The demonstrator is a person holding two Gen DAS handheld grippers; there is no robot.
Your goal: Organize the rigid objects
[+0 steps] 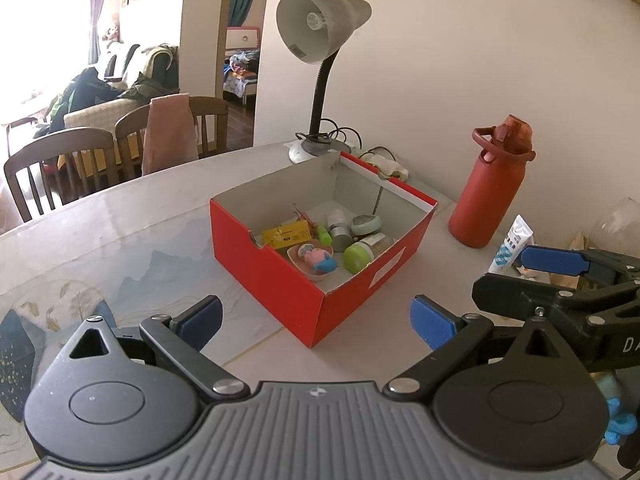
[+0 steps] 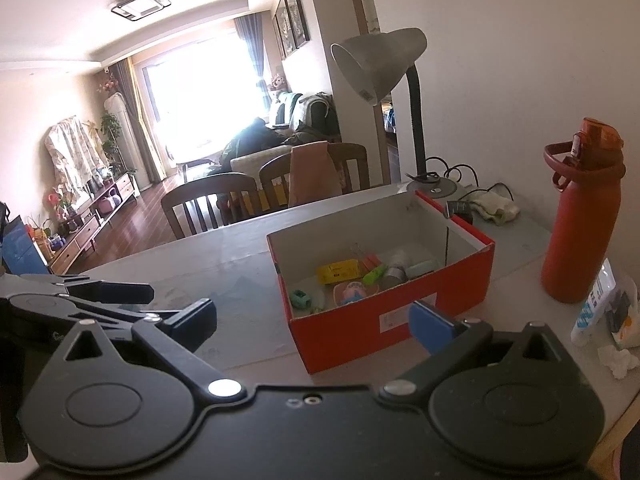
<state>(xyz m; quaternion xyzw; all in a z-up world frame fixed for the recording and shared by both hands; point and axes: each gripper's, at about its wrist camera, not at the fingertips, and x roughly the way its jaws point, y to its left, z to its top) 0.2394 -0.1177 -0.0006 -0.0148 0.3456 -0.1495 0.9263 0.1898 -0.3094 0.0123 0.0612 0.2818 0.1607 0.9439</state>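
An open red cardboard box point(image 1: 280, 280) stands on the table, also in the right wrist view point(image 2: 360, 332). It holds several small things: a yellow carton point(image 1: 286, 235), a pink dish with a toy point(image 1: 312, 260), a green-capped jar point(image 1: 360, 254), a silver-capped jar point(image 1: 340, 226) and a pale green round case point(image 1: 366, 224). My left gripper point(image 1: 316, 320) is open and empty, just in front of the box's near corner. My right gripper point(image 2: 314, 320) is open and empty, in front of the box's long side. It shows at the right of the left wrist view point(image 1: 556, 264).
A red water bottle point(image 1: 490, 188) stands right of the box, with a white tube point(image 1: 510, 246) beside it. A grey desk lamp point(image 1: 320, 32) and its cable stand behind the box by the wall. Wooden chairs point(image 1: 60, 168) line the table's far edge. Crumpled tissue point(image 2: 618, 360) lies at the right.
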